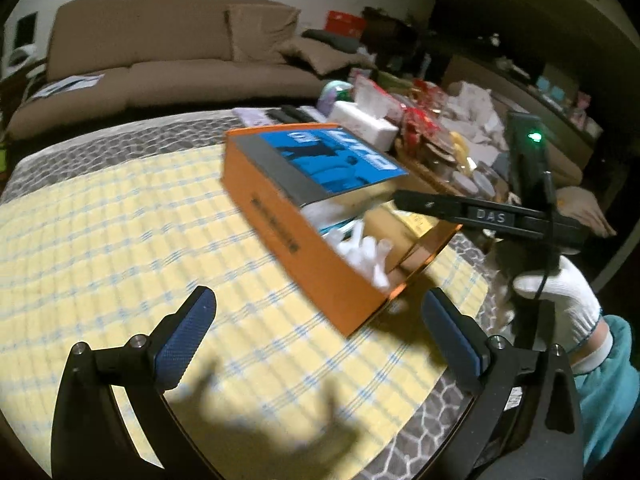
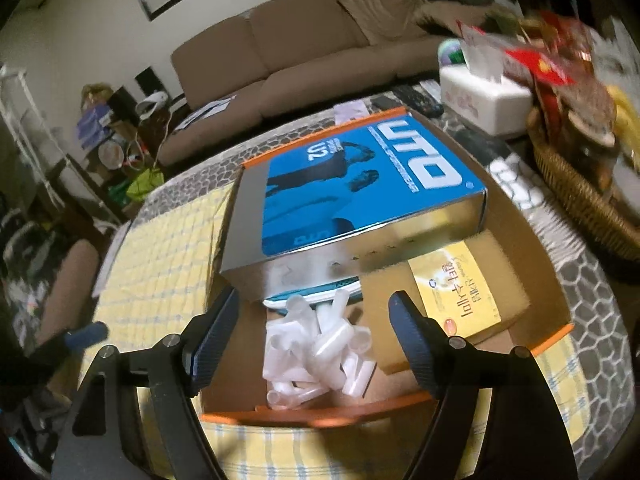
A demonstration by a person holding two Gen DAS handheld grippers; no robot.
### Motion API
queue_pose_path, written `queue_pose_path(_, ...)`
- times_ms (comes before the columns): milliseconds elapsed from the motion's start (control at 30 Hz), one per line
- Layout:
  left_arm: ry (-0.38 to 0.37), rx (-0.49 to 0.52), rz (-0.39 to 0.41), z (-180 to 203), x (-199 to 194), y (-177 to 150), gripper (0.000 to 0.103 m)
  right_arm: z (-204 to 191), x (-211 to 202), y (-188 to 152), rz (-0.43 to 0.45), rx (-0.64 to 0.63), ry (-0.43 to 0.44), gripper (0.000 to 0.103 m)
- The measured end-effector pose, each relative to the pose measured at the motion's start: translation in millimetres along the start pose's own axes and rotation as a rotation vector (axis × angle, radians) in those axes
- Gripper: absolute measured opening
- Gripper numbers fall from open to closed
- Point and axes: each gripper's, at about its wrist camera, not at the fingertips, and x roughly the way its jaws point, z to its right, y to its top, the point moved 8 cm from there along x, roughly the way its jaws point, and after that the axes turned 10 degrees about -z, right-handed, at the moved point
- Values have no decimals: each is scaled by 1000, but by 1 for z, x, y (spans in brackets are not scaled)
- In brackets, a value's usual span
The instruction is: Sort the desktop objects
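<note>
Left wrist: orange box [image 1: 304,240] near table edge (yellow cloth [image 1: 120,248] open leftward).

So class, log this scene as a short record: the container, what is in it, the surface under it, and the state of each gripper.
container: orange box, open top
contents: blue-and-silver package propped at the far end; pile of clear plastic tubes; flat brown box with yellow label
surface: yellow checked cloth on a table
left gripper: open, nothing between the fingers, beside the box
right gripper: open, over the tubes, not gripping them
nearby: white tissue box, wicker basket
</note>
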Motion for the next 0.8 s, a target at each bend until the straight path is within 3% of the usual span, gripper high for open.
queue_pose_path(400,135,-162,25,-31,-19,-52,103,0,-16,-43,16,-56,-86,79)
queue_pose_path(633,159,-254,28,-43,0,-62,103,14,-11,-69,-12,-78,-141,79)
queue_pose_path(800,220,-285,3,-50,22,-71,103,26,2,-80,-44,-86,-170,79)
